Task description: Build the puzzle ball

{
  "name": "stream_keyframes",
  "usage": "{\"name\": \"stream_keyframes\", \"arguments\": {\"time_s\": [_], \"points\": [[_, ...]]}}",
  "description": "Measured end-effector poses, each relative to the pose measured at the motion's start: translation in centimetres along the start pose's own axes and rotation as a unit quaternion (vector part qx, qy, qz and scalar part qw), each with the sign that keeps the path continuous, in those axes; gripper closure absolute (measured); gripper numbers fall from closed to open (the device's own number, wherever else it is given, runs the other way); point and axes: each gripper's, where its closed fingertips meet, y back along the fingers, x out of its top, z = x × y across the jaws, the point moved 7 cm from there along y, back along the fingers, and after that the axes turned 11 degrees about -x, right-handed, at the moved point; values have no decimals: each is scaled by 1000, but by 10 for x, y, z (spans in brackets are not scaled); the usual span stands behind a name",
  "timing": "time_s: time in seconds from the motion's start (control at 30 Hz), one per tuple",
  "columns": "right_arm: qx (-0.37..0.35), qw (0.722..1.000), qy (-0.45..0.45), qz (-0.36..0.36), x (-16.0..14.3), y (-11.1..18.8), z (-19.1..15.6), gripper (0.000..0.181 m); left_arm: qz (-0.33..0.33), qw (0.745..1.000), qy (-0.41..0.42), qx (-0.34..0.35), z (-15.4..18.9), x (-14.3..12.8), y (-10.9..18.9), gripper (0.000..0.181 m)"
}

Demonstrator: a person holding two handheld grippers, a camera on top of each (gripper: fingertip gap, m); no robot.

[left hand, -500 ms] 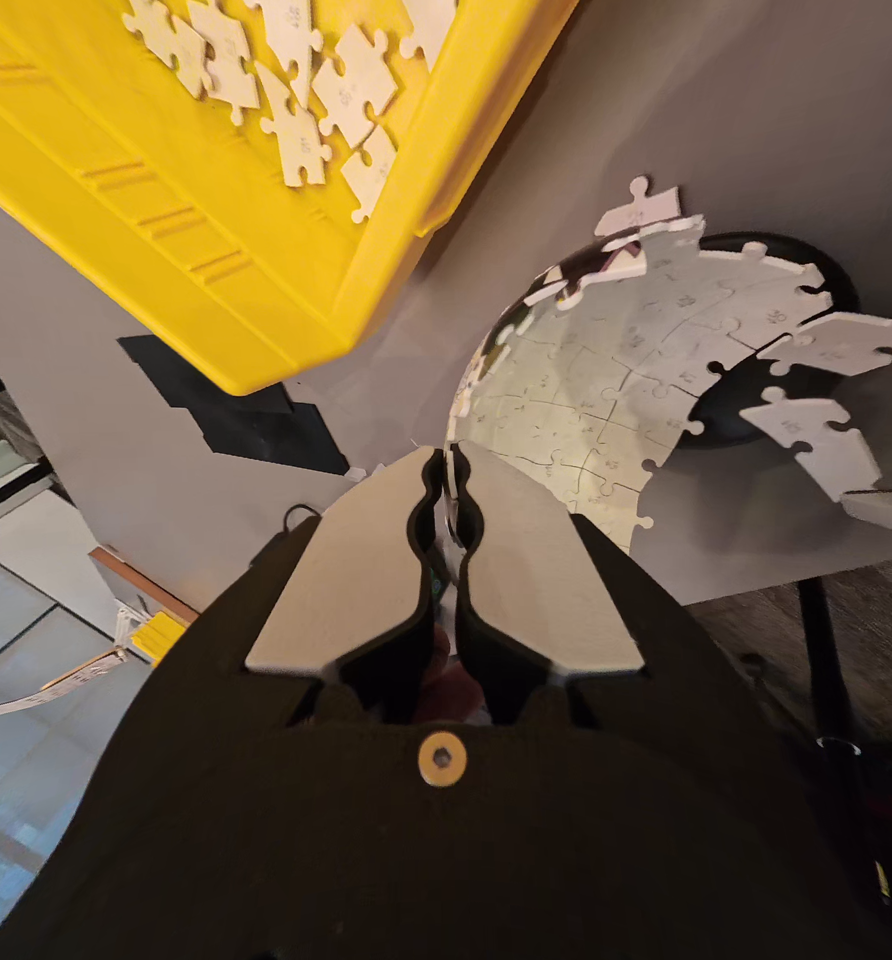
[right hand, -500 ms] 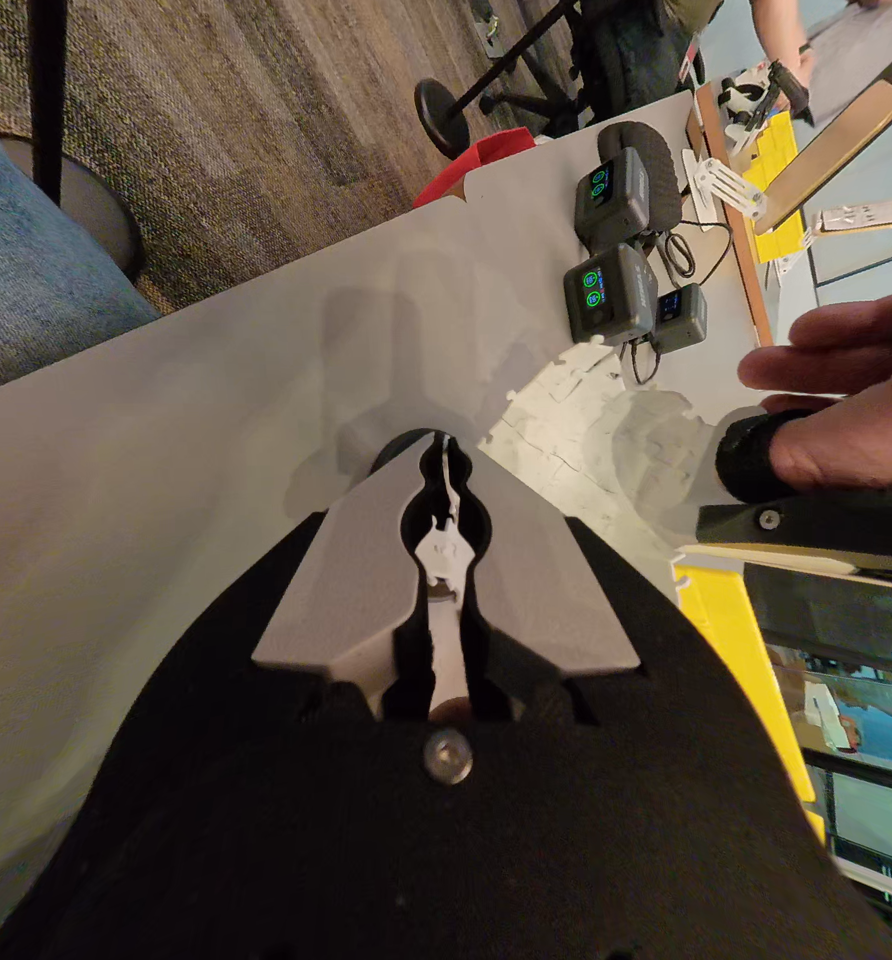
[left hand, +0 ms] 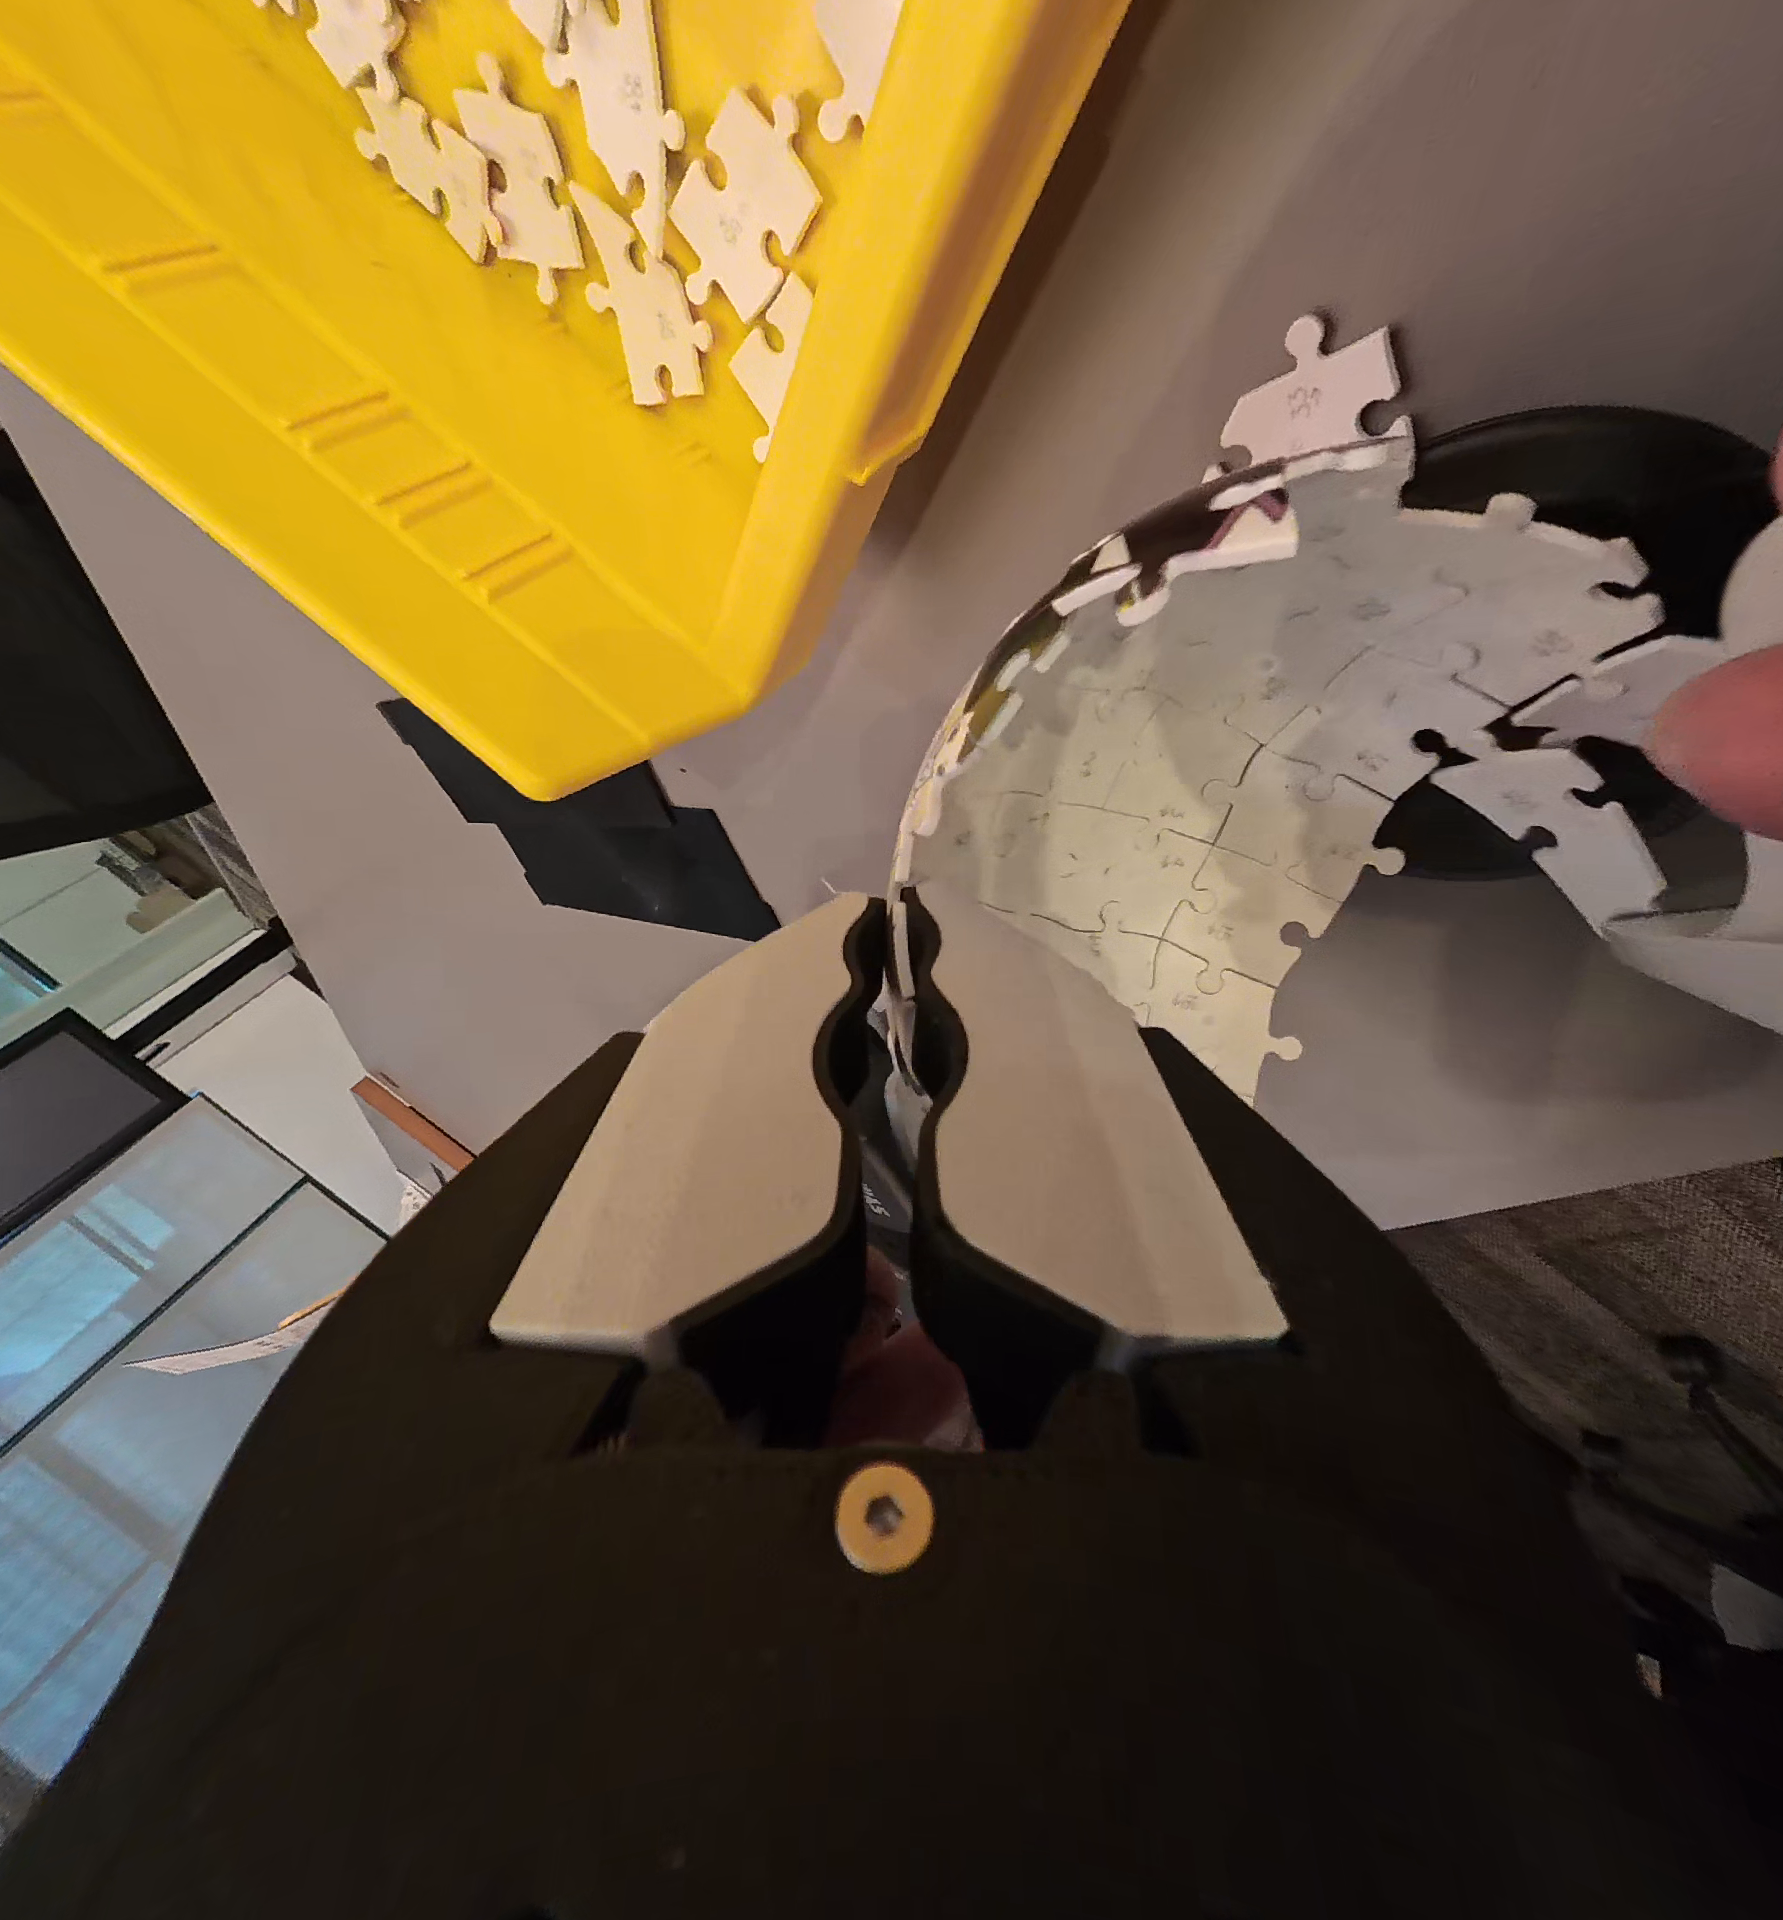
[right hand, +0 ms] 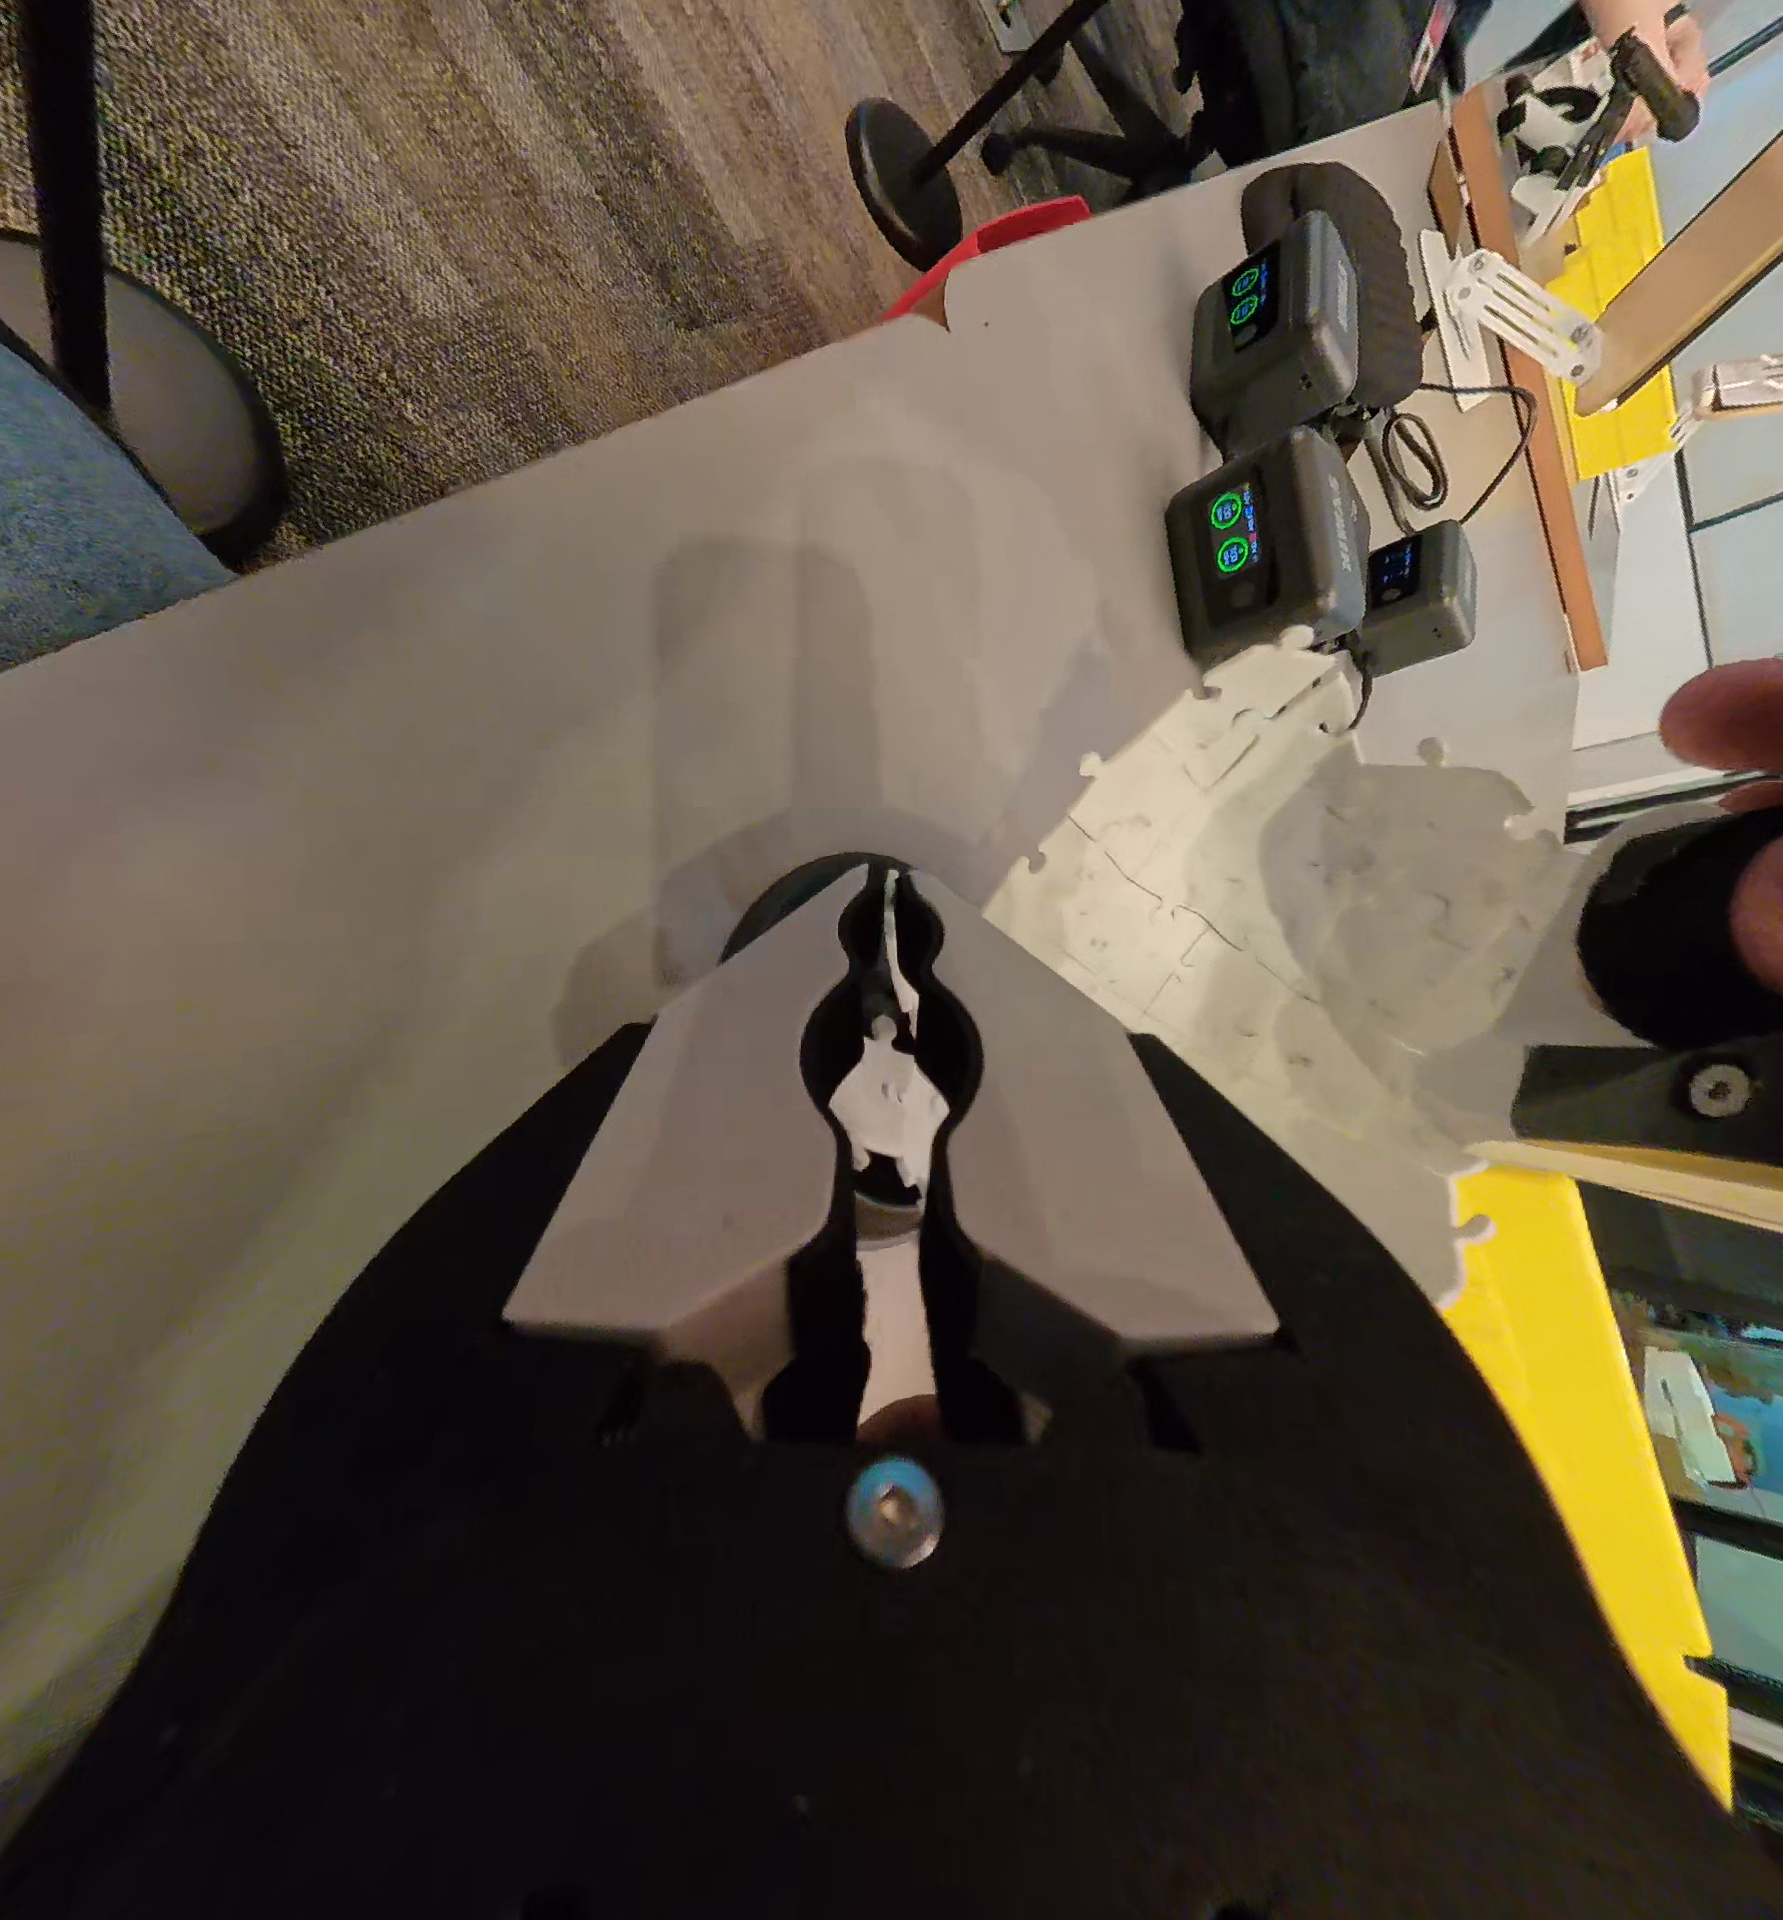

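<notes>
Puzzle ball (left hand: 1209, 790), half built, an open curved shell with the pale inner side facing the left wrist camera, over a black round stand (left hand: 1593, 488) on the grey table (left hand: 1438, 208). Rim of shell clamped edge-on between the closed jaws of left gripper (left hand: 892, 935). Right gripper (right hand: 889, 894) pressed together on a single white puzzle piece (right hand: 887, 1101), held edge-on at the shell's far edge, just over the stand. Bare fingers (left hand: 1739, 727) at that same ragged edge, touching pieces there. Yellow tray (left hand: 430, 499) just beside the ball, loose white pieces (left hand: 648, 208) scattered inside. One more loose piece (left hand: 1313, 400) lying on table behind the shell. Grey battery units (right hand: 1271, 540) with lit screens farther off, near table's edge.
</notes>
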Motion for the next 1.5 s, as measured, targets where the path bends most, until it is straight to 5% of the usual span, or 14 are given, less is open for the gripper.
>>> {"name": "stream_keyframes", "arguments": {"time_s": [0.77,1.07,1.5], "points": [[16,997,-69,-21,-8,5,1,171,-2,1000,-14,4,2,7,3,179],[32,979,-179,-91,-15,13,8,133,0,1000,-15,3,2,10,4,179],[117,950,-253,-139,-13,4,-8,107,-4,1000,-18,8,2,10,4,179]]}}
